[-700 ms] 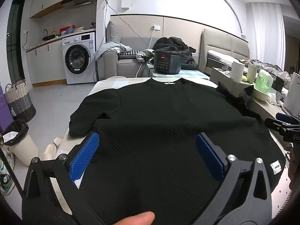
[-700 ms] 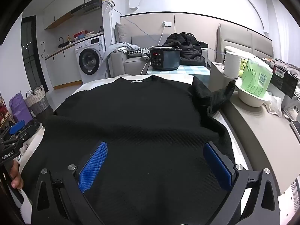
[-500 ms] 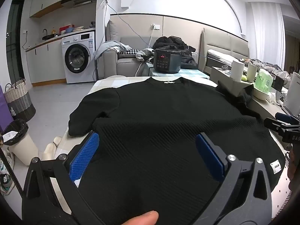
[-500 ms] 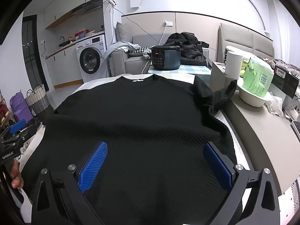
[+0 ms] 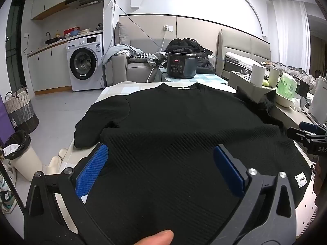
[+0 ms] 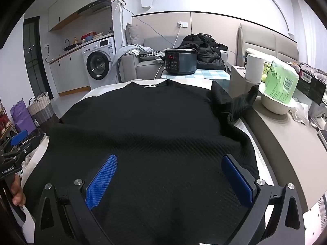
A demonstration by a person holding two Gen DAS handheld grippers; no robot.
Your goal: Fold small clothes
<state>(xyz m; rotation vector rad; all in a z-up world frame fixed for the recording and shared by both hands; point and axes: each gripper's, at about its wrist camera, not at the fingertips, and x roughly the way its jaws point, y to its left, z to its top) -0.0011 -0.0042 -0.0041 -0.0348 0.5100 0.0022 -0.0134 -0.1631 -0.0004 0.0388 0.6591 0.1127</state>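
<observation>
Since the earlier frames we find almost no displacement: both grippers remain in the same stance over the garment, and the garment lies as it did.

We note the table (image 5: 114, 91) first, pale-topped, carrying the black ribbed sweater (image 5: 184, 126) spread flat across most of it, neckline toward the far edge with a small white label at the collar. Its left sleeve (image 5: 102, 122) is folded in beside the body at the table's left edge; its right sleeve (image 6: 235, 104) is bunched and crumpled, rising against the adjoining counter (image 6: 286, 143). A white tag (image 5: 302, 179) shows at the hem near the right side.

The left gripper (image 5: 161, 169) sits low over the near hem, its blue pads spread wide apart with fabric visible between them and nothing clamped. The right gripper (image 6: 169, 179) stands likewise, fingers wide apart above the cloth, holding nothing. We cannot tell whether either set of fingertips touches the fabric.

Beyond the table we record a washing machine (image 5: 84, 64), a dark electric cooker (image 5: 180, 66) on a checked cloth, a cream bowl (image 6: 276, 104) holding a green packet (image 6: 280, 83), and a white roll (image 6: 254, 68).
</observation>
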